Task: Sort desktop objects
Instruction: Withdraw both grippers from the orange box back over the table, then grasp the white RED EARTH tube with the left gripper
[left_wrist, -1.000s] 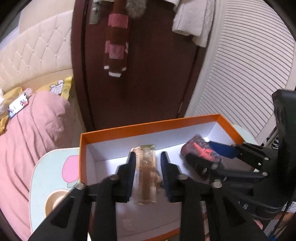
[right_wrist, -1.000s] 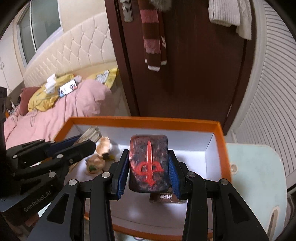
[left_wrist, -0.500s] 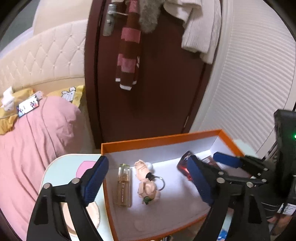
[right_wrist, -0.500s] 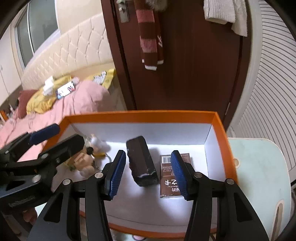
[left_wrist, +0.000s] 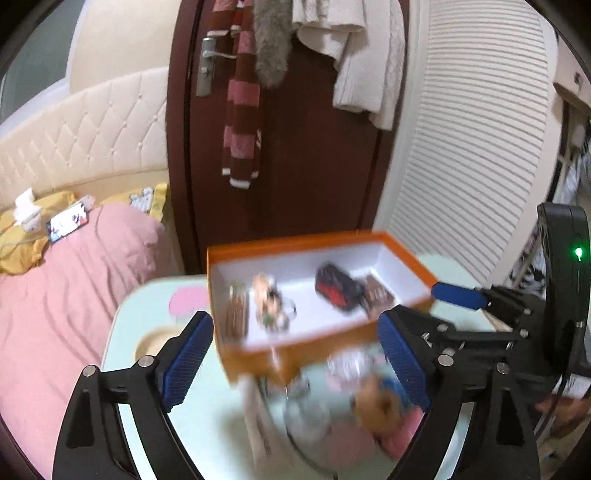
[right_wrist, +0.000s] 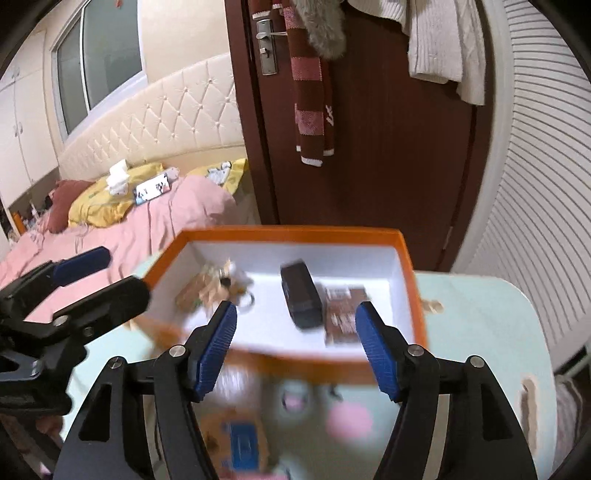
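Note:
An orange box (left_wrist: 295, 242) with a white inside stands on the pale green table. In it lie a tan bottle (left_wrist: 236, 310), a small figurine keychain (left_wrist: 269, 295), a dark case with a red mark (left_wrist: 338, 290) and a brown pack (left_wrist: 376, 295). My left gripper (left_wrist: 295, 325) hovers before the box's near wall, its jaws opening wide with nothing between them. My right gripper (right_wrist: 295, 314) is held back from the box (right_wrist: 295, 234). Its jaws are opening and empty, with the dark case (right_wrist: 301, 299) and brown pack (right_wrist: 343, 310) lying beyond them.
Blurred small items, among them a plush toy (left_wrist: 380, 402) and a blue object (right_wrist: 243, 443), lie on the table (right_wrist: 480, 332) in front of the box. A bed with a pink quilt (left_wrist: 55, 295) is on the left. A dark door (left_wrist: 314, 166) stands behind.
The left gripper let go of the bottle and the right let go of the dark case, both now lying in the box. Both grippers opened and drew back and up.

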